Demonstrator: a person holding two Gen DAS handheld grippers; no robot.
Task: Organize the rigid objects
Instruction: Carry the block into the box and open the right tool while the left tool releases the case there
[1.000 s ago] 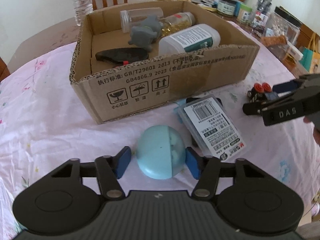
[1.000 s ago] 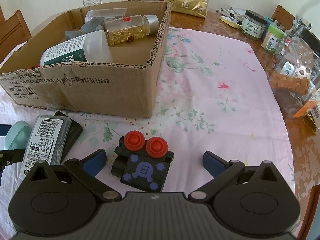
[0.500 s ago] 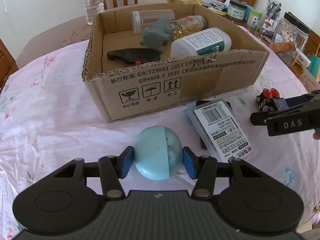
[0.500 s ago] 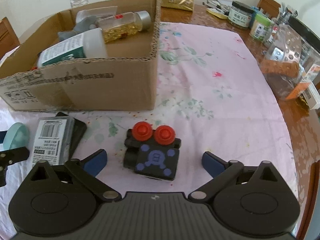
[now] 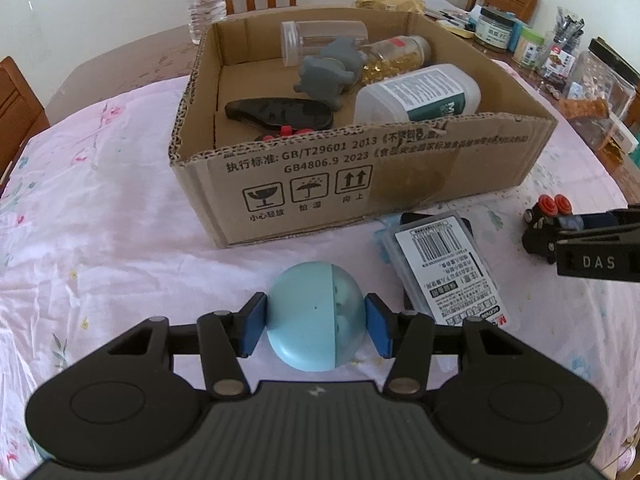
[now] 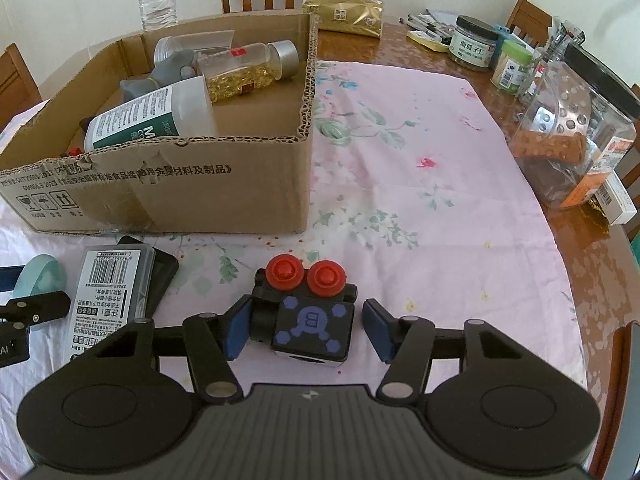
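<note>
The left gripper (image 5: 316,326) clamps a smooth pale-blue ball (image 5: 316,316) on the pink flowered cloth (image 5: 100,240), before the cardboard box (image 5: 360,184). The right gripper (image 6: 304,326) has just been closing around a black blocky toy (image 6: 308,320) with red knobs; its left pad touches, the right stands just clear.

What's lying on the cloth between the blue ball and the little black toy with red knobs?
A flat clear case with a barcode label, lying on a dark flat thing, sits between the blue ball and the black toy; the left wrist view shows it best.
</note>
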